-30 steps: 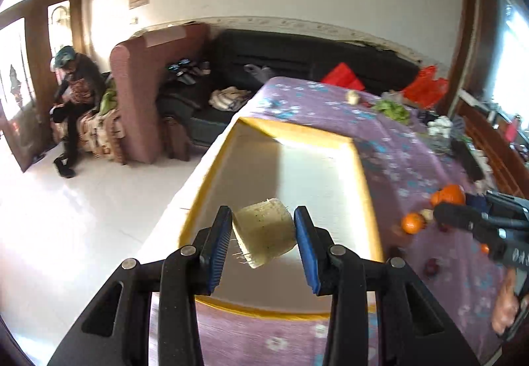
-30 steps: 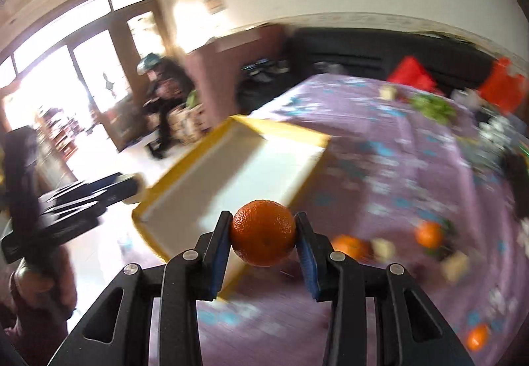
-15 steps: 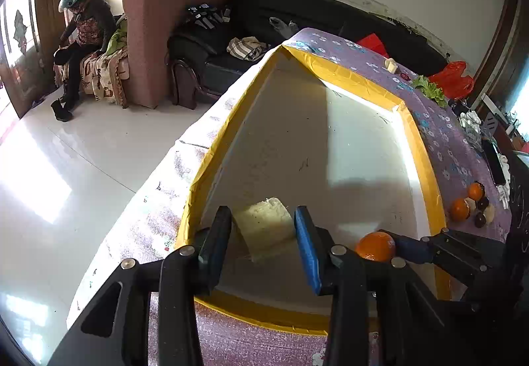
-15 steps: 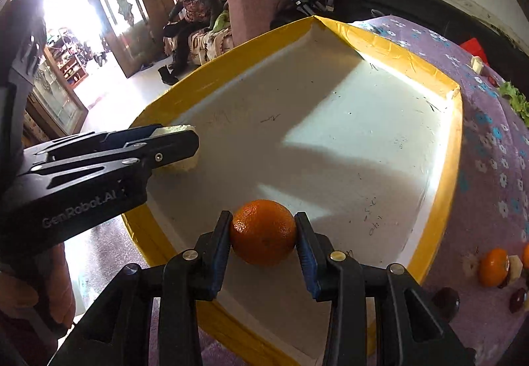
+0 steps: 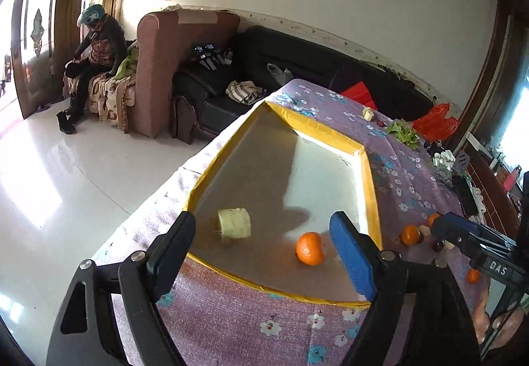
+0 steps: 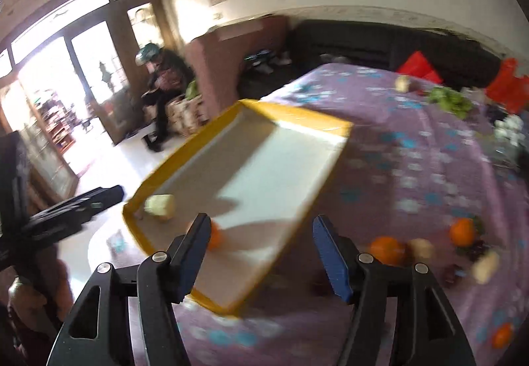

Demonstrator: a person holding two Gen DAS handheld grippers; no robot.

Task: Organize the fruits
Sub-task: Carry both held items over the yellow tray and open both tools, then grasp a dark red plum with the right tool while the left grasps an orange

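A yellow-rimmed white tray lies on the purple flowered tablecloth. In it rest a pale yellow fruit chunk at the near left and an orange near the front right. My left gripper is open and empty above the tray's near edge. My right gripper is open and empty too, over the tray's near right part; the chunk and the orange, half hidden by my left finger, show there. The right gripper also shows in the left wrist view.
Loose oranges, pale chunks and dark fruits lie on the cloth right of the tray. Greens and a red bag sit at the table's far end. The table edge drops to the floor on the left.
Both grippers opened and pulled back up from the tray. The pale chunk and the orange now lie in the tray.
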